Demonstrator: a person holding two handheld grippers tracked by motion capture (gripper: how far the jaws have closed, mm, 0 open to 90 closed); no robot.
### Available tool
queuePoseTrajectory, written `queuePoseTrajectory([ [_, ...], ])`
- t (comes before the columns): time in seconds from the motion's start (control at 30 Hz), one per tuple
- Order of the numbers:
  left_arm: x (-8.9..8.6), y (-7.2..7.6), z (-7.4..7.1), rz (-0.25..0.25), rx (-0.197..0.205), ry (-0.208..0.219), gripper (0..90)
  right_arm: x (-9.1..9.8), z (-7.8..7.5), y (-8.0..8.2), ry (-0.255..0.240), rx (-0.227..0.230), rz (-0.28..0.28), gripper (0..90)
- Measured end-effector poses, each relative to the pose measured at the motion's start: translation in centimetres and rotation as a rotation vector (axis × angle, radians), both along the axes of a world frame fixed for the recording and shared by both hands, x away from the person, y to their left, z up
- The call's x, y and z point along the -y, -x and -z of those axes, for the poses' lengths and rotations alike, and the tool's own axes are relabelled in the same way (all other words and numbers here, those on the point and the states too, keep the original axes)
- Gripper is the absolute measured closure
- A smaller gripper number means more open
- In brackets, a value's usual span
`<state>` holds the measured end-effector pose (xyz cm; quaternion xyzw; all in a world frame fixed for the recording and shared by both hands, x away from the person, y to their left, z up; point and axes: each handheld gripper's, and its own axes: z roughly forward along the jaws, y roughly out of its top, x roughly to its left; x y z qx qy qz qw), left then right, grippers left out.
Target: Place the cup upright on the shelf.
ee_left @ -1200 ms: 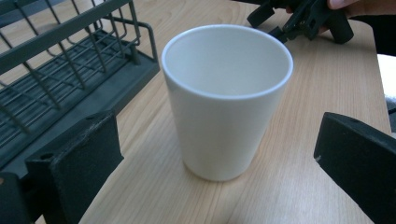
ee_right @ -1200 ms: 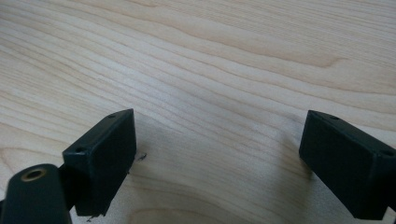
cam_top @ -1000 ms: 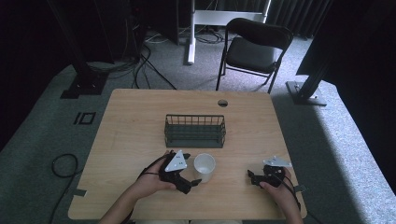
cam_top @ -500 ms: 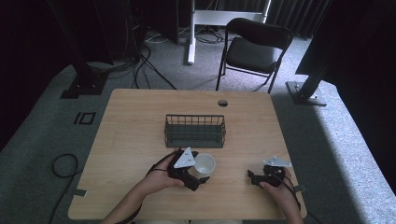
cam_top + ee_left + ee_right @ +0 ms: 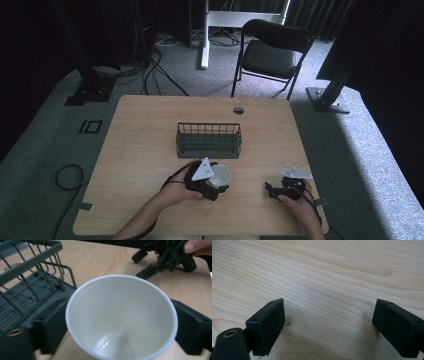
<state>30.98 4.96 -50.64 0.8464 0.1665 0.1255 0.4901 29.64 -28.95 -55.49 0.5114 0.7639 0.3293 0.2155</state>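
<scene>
A white paper cup (image 5: pixel 223 173) stands upright and empty on the wooden table (image 5: pixel 140 150), just in front of the wire basket. My left gripper (image 5: pixel 220 181) reaches it from the left. Its jaws have just been closing with the cup between them. In the left gripper view the cup (image 5: pixel 120 315) sits between the two black jaws, which press on its sides. My right gripper (image 5: pixel 270 190) rests on the table at the front right, apart from the cup. Its jaws stand wide over bare wood in the right gripper view (image 5: pixel 329 322).
A dark wire basket (image 5: pixel 209 140) stands mid-table, close behind the cup, and its near corner (image 5: pixel 27 282) is beside the left jaw. A cable hole (image 5: pixel 238 110) lies near the far edge. A black folding chair (image 5: pixel 270 52) stands beyond the table.
My left gripper has slid right up to the white cup, and its jaws now sit around the cup. The right gripper has stayed where it was.
</scene>
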Motion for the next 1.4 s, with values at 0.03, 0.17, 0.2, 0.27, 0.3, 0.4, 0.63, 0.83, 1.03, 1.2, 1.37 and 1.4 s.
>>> queuePoseTrajectory([
  [0.03, 0.1, 0.0, 0.0, -0.005, -0.001, 0.007, 15.0, 0.0, 0.0, 0.0, 0.0, 0.0, 0.0, 10.6],
  [0.17, 0.1, -0.1, 0.0, 0.007, -0.005, 0.021, 19.6, 0.0, 0.0, 0.0, 0.0, 0.0, 0.0, 10.6],
  [0.2, 0.1, -0.1, 0.0, 0.005, -0.006, 0.018, 19.7, 0.0, 0.0, 0.0, 0.0, 0.0, 0.0, 10.6],
  [0.27, 0.2, 0.0, -0.1, 0.016, -0.002, 0.008, 19.7, 0.0, 0.0, 0.0, 0.0, 0.0, 0.0, 10.6],
  [0.3, 0.3, 0.0, -0.2, 0.019, 0.003, 0.006, 19.8, 0.0, 0.0, 0.0, 0.0, 0.0, 0.0, 10.6],
  [0.4, 0.3, 0.0, -0.4, 0.033, 0.002, 0.019, 19.9, 0.0, 0.0, 0.0, 0.0, 0.0, 0.0, 10.6],
  [0.63, 0.2, 0.0, -1.2, 0.046, -0.002, 0.036, 20.0, 0.0, 0.0, 0.0, 0.0, 0.0, 0.0, 10.6],
  [0.83, 0.2, 0.0, -1.9, 0.048, 0.014, 0.049, 20.1, 0.0, 0.0, 0.0, 0.0, 0.0, 0.0, 10.7],
  [1.03, 0.4, -0.3, -3.0, 0.052, 0.021, 0.077, 20.1, 0.0, 0.0, 0.0, 0.0, 0.0, 0.0, 10.6],
  [1.2, 0.4, -0.7, -4.2, 0.038, 0.027, 0.102, 20.1, 0.0, 0.0, 0.0, -0.001, 0.0, 0.0, 10.6],
  [1.37, 0.3, -1.1, -5.1, 0.022, 0.041, 0.097, 20.1, 0.0, 0.0, 0.0, 0.0, 0.001, 0.0, 10.6],
  [1.4, 0.3, -1.3, -5.6, 0.011, 0.047, 0.092, 20.1, 0.0, 0.0, 0.0, 0.0, 0.001, 0.0, 10.6],
])
